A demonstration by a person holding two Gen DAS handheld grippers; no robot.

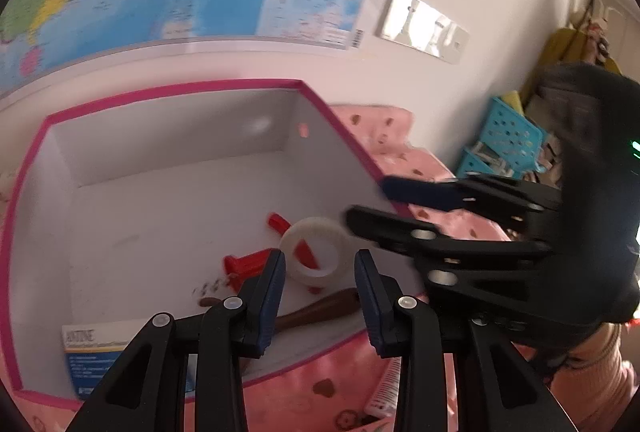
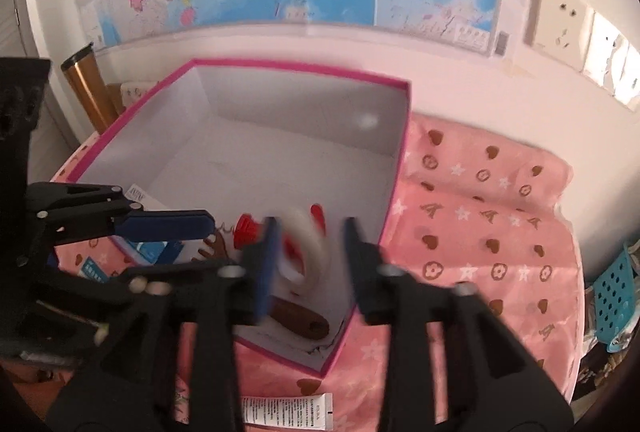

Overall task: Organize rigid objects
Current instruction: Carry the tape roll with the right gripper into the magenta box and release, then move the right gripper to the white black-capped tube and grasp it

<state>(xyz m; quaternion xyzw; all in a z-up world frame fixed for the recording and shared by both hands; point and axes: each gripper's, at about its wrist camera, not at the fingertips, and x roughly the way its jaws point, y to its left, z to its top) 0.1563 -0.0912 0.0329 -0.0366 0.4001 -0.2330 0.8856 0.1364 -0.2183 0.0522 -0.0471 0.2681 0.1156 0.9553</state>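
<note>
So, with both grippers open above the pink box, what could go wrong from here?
1. The tape roll looks blurred in the right wrist view, perhaps in motion; it may land on edge and roll over the red piece.
2. The right hand-held gripper sits close to the left hand-held gripper near the box wall; they could collide.
3. The tube lies near the cloth edge and could be knocked off.
</note>
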